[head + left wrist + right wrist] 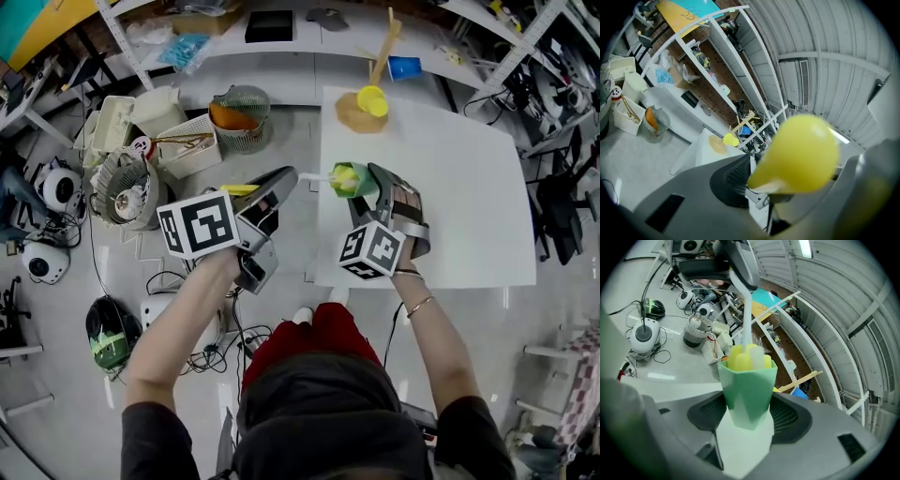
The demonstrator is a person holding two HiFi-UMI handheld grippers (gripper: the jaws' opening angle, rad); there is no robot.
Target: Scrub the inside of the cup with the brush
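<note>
Your right gripper (375,187) is squeezing the cup (747,390) and your left gripper (281,183) the brush (746,357), so pushing hard is risking a slip.

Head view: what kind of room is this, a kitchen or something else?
Likely a workshop or lab, not a kitchen. There is cluttered open metal shelving, cables and round white devices lie on the floor, and there is a corrugated metal ceiling.
</note>
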